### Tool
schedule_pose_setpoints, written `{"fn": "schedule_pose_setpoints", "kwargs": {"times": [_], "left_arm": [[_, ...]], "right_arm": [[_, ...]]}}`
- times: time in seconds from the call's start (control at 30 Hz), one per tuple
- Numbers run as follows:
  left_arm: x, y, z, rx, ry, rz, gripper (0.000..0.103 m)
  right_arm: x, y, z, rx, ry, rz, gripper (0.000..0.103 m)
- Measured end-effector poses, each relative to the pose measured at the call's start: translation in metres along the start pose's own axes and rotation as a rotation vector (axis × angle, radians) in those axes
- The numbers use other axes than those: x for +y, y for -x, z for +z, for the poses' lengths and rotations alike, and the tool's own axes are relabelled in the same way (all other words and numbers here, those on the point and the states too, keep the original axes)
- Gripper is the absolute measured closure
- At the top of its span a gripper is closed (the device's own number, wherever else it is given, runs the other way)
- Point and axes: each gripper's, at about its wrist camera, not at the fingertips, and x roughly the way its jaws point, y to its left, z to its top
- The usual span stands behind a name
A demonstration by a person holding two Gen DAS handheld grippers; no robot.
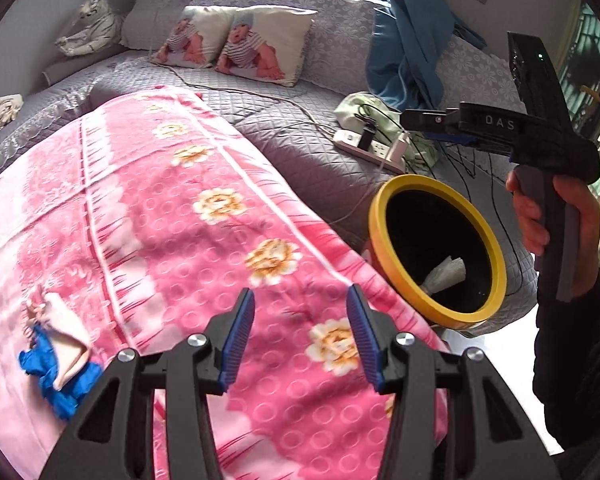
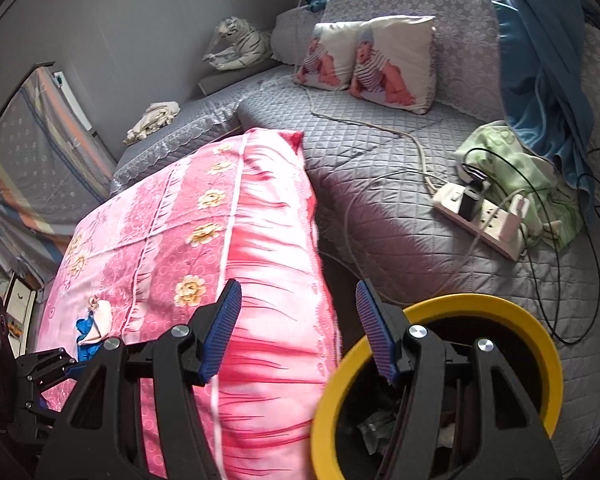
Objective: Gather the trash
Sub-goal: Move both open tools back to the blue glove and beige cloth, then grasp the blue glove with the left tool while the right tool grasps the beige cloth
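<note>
Two pieces of trash (image 1: 58, 354) lie together on the pink cover (image 1: 188, 240) — a crumpled blue scrap and a pale, cream-coloured wrapper on top of it, near the cover's left edge in the left wrist view. Neither gripper touches them.

One bin (image 1: 438, 250), yellow-rimmed with a dark inside, stands just beside the right edge of the pink cover, against the grey quilted bed (image 1: 300, 140). White crumpled paper (image 1: 446, 274) lies inside it; in the right wrist view more litter shows at the bottom, too dim to name.

Left gripper (image 1: 300, 336): jaws apart, nothing between the blue pads, held above the pink cover with the trash off to its left.

Right gripper (image 2: 298, 330): jaws apart and empty, held over the gap between the cover's edge and the bin, its right finger in front of the yellow rim. A hand (image 1: 552, 224) grips its handle, seen at the right of the left wrist view.

Further out on the bed — a white power strip (image 2: 480, 216) with plugs and black cables, a green cloth (image 2: 516, 164) behind it, a blue curtain (image 2: 540, 72) hanging above, two printed pillows (image 2: 372, 60) at the back, a plush tiger (image 2: 240, 44) in the corner.
</note>
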Motion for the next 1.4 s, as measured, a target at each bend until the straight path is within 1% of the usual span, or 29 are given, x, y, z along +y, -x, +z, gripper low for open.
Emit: {"fn": "schedule_pose_setpoints", "kwargs": {"times": [0.23, 0.43, 0.63, 0.87, 0.93, 1.23, 1.33, 1.4], "left_arm": [[0.068, 0.041, -0.038, -0.018, 0.122, 0.109, 0.058], [0.109, 0.059, -0.073, -0.02, 0.231, 0.142, 0.058], [0.132, 0.063, -0.093, -0.025, 0.305, 0.147, 0.058], [0.147, 0.061, -0.097, -0.038, 0.353, 0.129, 0.058], [0.149, 0.059, -0.096, -0.039, 0.359, 0.121, 0.058], [0.156, 0.045, -0.09, -0.019, 0.369, 0.099, 0.058], [0.157, 0.039, -0.087, -0.006, 0.366, 0.101, 0.058], [0.157, 0.035, -0.086, 0.003, 0.368, 0.101, 0.058]], "right_arm": [[0.099, -0.038, 0.001, 0.076, 0.152, 0.134, 0.047], [0.175, -0.07, -0.013, 0.179, 0.264, 0.236, 0.047], [0.229, -0.103, -0.031, 0.288, 0.357, 0.29, 0.047], [0.264, -0.143, -0.046, 0.417, 0.408, 0.323, 0.047], [0.27, -0.152, -0.048, 0.445, 0.417, 0.328, 0.05], [0.282, -0.181, -0.053, 0.517, 0.426, 0.326, 0.051], [0.285, -0.191, -0.055, 0.539, 0.423, 0.322, 0.055], [0.286, -0.196, -0.055, 0.551, 0.419, 0.322, 0.055]]}}
